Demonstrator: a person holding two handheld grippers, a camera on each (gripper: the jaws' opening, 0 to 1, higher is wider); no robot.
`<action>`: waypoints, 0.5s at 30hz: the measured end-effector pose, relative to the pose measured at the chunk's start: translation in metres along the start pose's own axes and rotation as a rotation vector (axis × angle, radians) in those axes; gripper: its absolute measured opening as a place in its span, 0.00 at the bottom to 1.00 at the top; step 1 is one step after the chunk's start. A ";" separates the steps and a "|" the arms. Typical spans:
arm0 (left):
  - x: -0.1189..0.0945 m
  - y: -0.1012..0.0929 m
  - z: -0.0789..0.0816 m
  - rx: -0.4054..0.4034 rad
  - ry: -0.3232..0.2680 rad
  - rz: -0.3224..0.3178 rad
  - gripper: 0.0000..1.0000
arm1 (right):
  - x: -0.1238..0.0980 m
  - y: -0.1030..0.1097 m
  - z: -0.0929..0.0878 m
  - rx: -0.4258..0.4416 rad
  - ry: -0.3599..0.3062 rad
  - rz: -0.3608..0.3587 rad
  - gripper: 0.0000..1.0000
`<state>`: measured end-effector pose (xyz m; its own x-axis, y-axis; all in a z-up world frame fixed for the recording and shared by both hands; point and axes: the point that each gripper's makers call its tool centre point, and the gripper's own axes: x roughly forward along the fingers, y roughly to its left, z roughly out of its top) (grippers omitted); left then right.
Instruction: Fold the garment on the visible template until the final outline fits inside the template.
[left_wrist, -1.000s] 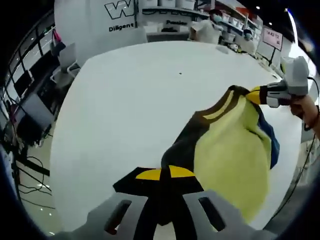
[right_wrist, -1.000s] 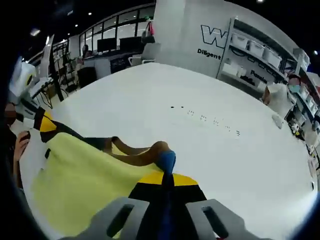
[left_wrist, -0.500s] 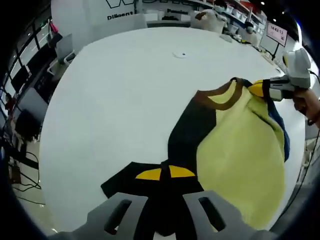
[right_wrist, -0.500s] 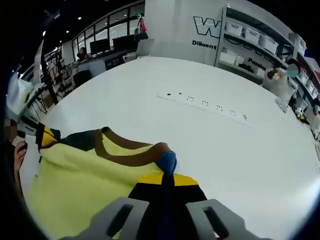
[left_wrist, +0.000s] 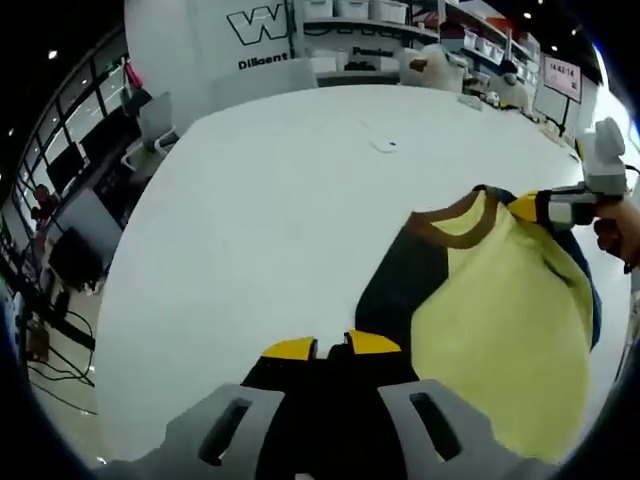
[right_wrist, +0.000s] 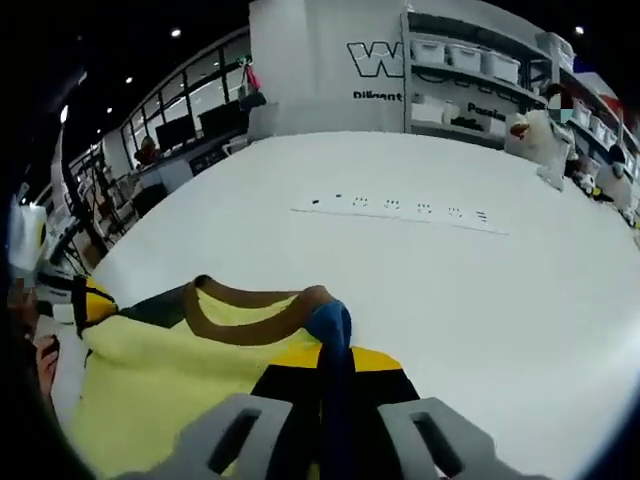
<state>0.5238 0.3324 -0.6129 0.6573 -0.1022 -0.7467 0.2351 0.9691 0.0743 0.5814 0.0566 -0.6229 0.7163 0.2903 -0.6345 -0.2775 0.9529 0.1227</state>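
- Yellow-tipped jaws on the left gripper (left_wrist: 332, 347) are pinched together on the black part of the garment (left_wrist: 500, 310), right at the bottom of the left gripper view.
- Same deal on the right gripper (right_wrist: 336, 352): jaws closed tight on the blue edge of the fabric, which bunches up between them.
- The garment is a yellow shirt with black shoulder panels, a brown collar band and a bit of blue trim. It's stretched out between the two grippers, hanging over the table (left_wrist: 270, 200).
- In the left gripper view you can see the right gripper coming in from the right edge, clamped on the far shoulder next to the collar, with the person's hand (left_wrist: 617, 226) wrapped round its handle.
- In the right gripper view the left gripper's yellow tip sits at the left edge on the other shoulder, collar opening facing up between them.
- The table is plain white and big; can't tell where the template outline is from these views.
- A white power strip (right_wrist: 400, 211) lies further out on the table, well apart from the shirt.
- A small flat white thing (left_wrist: 383, 145) sits on the table too, too small to identify.
- Behind the table: a white wall with dark lettering (right_wrist: 378, 62), and shelves with white bins (right_wrist: 470, 55).
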 end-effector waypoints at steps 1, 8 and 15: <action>-0.001 -0.001 0.000 -0.003 -0.004 -0.004 0.25 | -0.001 0.000 0.001 0.002 -0.008 -0.001 0.13; -0.016 -0.018 0.006 -0.064 -0.076 -0.100 0.44 | -0.021 0.009 0.015 0.011 -0.066 0.028 0.34; -0.044 -0.035 0.009 -0.070 -0.118 -0.152 0.62 | -0.054 0.032 0.014 -0.001 -0.091 0.073 0.47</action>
<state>0.4928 0.3008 -0.5770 0.6985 -0.2697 -0.6629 0.2901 0.9535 -0.0823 0.5429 0.0726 -0.5746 0.7496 0.3654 -0.5519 -0.3312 0.9290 0.1652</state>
